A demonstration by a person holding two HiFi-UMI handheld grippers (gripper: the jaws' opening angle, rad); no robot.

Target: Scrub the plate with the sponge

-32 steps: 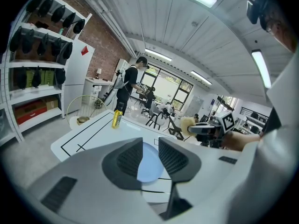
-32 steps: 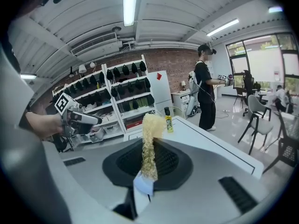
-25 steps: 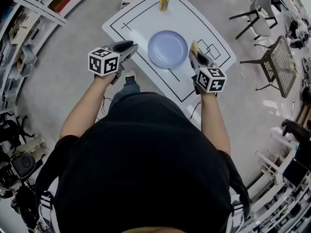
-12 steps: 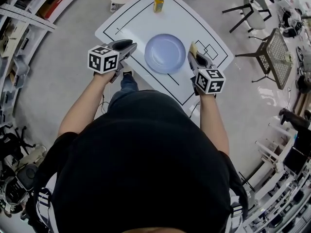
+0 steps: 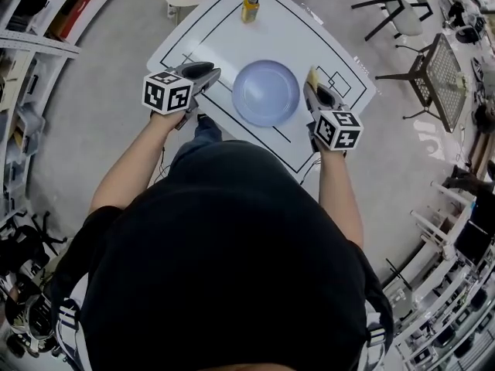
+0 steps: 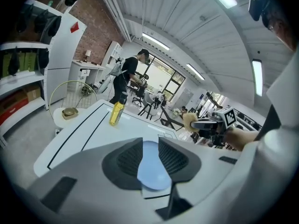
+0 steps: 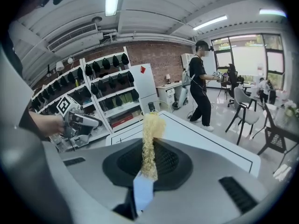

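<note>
Since your right gripper [image 7: 147, 164] pinches the soft, springy sponge [image 7: 151, 125] by its lower end, press lightly. The plate [image 5: 266, 93] lies flat on the counter [image 5: 232, 29], probably stiff, slick and apt to slide; your left gripper [image 5: 206, 73], jaws parted and empty, could steady its rim.

My shirt [image 5: 224, 261] is black, short-sleeved; my jeans [image 5: 201, 134] blue. My left gripper [image 5: 207, 73] and right gripper [image 5: 314, 87] are grey, each bearing a white cube [image 5: 166, 93] with black square markers.
</note>
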